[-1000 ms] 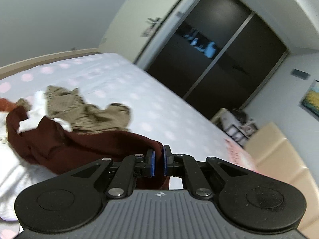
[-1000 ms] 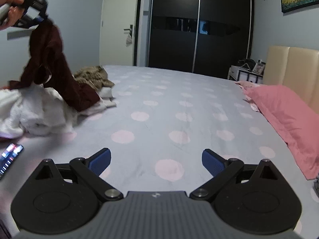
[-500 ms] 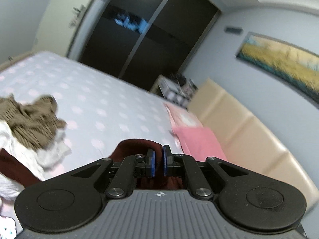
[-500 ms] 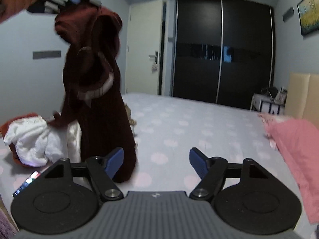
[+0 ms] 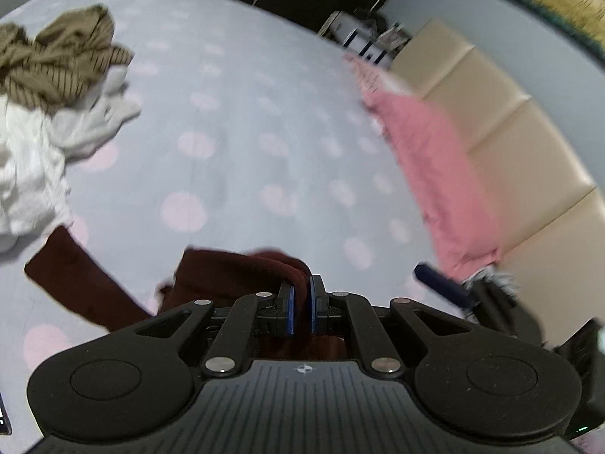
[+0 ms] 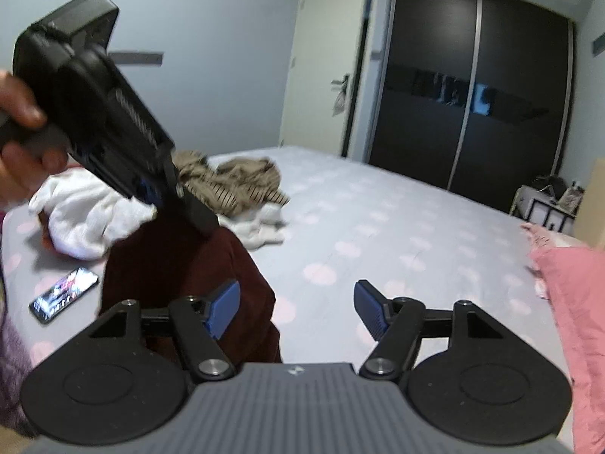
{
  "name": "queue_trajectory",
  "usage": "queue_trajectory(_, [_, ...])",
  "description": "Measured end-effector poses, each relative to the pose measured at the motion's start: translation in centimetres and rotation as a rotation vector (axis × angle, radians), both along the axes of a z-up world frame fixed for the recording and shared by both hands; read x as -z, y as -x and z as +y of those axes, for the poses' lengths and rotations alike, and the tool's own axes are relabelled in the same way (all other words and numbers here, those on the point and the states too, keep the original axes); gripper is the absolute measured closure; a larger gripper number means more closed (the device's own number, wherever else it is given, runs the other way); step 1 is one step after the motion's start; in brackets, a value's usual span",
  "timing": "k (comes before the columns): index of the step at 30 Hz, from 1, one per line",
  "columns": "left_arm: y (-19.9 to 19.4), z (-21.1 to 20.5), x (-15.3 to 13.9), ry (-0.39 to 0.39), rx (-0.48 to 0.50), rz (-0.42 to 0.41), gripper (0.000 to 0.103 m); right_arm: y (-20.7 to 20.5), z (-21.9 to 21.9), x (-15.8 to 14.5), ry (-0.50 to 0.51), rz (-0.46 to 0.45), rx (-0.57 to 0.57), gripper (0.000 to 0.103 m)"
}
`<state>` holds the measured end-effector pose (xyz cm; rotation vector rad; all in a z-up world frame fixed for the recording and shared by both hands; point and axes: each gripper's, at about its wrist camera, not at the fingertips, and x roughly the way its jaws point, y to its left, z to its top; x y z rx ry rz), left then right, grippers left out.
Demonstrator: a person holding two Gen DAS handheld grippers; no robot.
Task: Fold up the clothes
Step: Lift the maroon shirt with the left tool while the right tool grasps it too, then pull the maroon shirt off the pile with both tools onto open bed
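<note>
A dark maroon garment [image 5: 242, 268] hangs from my left gripper [image 5: 300, 302], which is shut on a fold of its cloth. Its trailing end [image 5: 75, 283] lies on the grey dotted bed sheet [image 5: 245, 113]. In the right wrist view the left gripper [image 6: 200, 223], held by a hand [image 6: 19, 113], points down with the maroon garment [image 6: 181, 265] draped below it. My right gripper [image 6: 297, 310] is closing, its pads apart. The garment's edge hangs just beyond the left pad [image 6: 223, 312], and no pad presses on it.
A brown striped garment [image 6: 234, 181] and white clothes [image 6: 87, 212] are heaped at the bed's left. A phone [image 6: 64, 295] lies on the sheet near the front left. A pink pillow [image 6: 574, 302] and beige headboard [image 5: 510, 121] bound the right. A dark wardrobe [image 6: 472, 94] stands behind.
My left gripper lifted the maroon garment off the pile, swung it toward the right gripper and lowered it. The right gripper's jaws narrowed and it rose a little.
</note>
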<state>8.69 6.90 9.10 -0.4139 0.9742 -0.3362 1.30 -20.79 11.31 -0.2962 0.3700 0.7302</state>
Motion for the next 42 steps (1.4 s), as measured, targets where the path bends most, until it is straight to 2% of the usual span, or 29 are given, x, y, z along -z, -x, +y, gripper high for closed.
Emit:
queue_trajectory(4, [-0.4, 0.5, 2.2, -0.012, 0.003, 0.028, 0.098, -1.2, 1.3, 1.7, 0.037, 0.046, -0.019, 0.034])
queue_trajectory(10, [-0.1, -0.2, 2.7, -0.028, 0.026, 0.032, 0.098, -3.2, 3.1, 2.9, 0.042, 0.115, -0.035, 0.035])
queue_trajectory(12, [0.2, -0.4, 2.7, -0.040, 0.034, 0.029, 0.098, -3.3, 3.8, 3.2, 0.043, 0.141, -0.042, 0.039])
queue_trajectory(15, [0.5, -0.6, 2.9, -0.062, 0.054, 0.023, 0.098, -3.0, 4.8, 3.8, 0.061, 0.170, -0.047, 0.060])
queue_trajectory(16, [0.7, -0.6, 3.0, -0.068, 0.056, 0.020, 0.098, -3.2, 5.0, 4.2, 0.075, 0.183, -0.038, 0.078])
queue_trajectory(17, [0.9, -0.4, 3.0, -0.075, 0.055, 0.017, 0.097, -3.5, 5.2, 4.5, 0.088, 0.198, -0.024, 0.089])
queue_trajectory(20, [1.3, 0.0, 3.0, -0.081, 0.049, 0.012, 0.097, -4.0, 5.0, 5.1, 0.094, 0.234, 0.032, 0.099])
queue_trajectory(25, [1.5, 0.0, 3.0, -0.075, 0.051, 0.011, 0.097, -4.5, 2.9, 5.3, 0.083, 0.237, 0.132, 0.103])
queue_trajectory(27, [1.6, 0.0, 3.0, -0.073, 0.051, 0.011, 0.097, -4.7, 1.4, 5.2, 0.051, 0.254, 0.172, 0.102])
queue_trajectory(28, [1.6, 0.0, 3.0, -0.072, 0.052, 0.011, 0.097, -4.8, 0.9, 5.1, 0.014, 0.273, 0.154, 0.102])
queue_trajectory(31, [1.7, -0.1, 3.0, -0.069, 0.053, 0.010, 0.097, -4.5, 0.3, 4.9, -0.066, 0.317, 0.078, 0.091])
queue_trajectory(32, [1.8, -0.1, 3.0, -0.067, 0.053, 0.010, 0.097, -4.0, 0.7, 5.0, -0.071, 0.321, 0.047, 0.062])
queue_trajectory(33, [1.8, -0.1, 3.0, -0.066, 0.053, 0.010, 0.097, -3.6, 1.2, 5.0, -0.075, 0.324, 0.016, 0.046])
queue_trajectory(34, [1.9, -0.1, 3.0, -0.065, 0.054, 0.010, 0.097, -3.1, 1.7, 5.1, -0.077, 0.325, -0.012, 0.035])
queue_trajectory(36, [1.9, -0.5, 3.0, -0.062, 0.063, 0.007, 0.097, -2.4, 2.9, 5.7, -0.046, 0.314, -0.041, 0.037])
queue_trajectory(37, [2.0, -0.6, 3.0, -0.061, 0.066, 0.005, 0.097, -2.3, 3.5, 6.1, -0.022, 0.307, -0.046, 0.039])
queue_trajectory(39, [2.1, -0.7, 3.0, -0.061, 0.070, 0.001, 0.097, -2.0, 4.6, 7.0, 0.023, 0.292, -0.059, 0.048])
queue_trajectory(40, [2.2, -0.7, 3.0, -0.063, 0.070, -0.003, 0.097, -1.8, 4.9, 7.3, 0.037, 0.289, -0.063, 0.061])
queue_trajectory(41, [2.2, -0.5, 3.0, -0.063, 0.067, -0.005, 0.097, -1.7, 5.0, 7.6, 0.049, 0.286, -0.065, 0.083])
queue_trajectory(42, [2.3, -0.3, 3.0, -0.062, 0.061, -0.004, 0.097, -1.8, 5.0, 7.6, 0.051, 0.289, -0.056, 0.092])
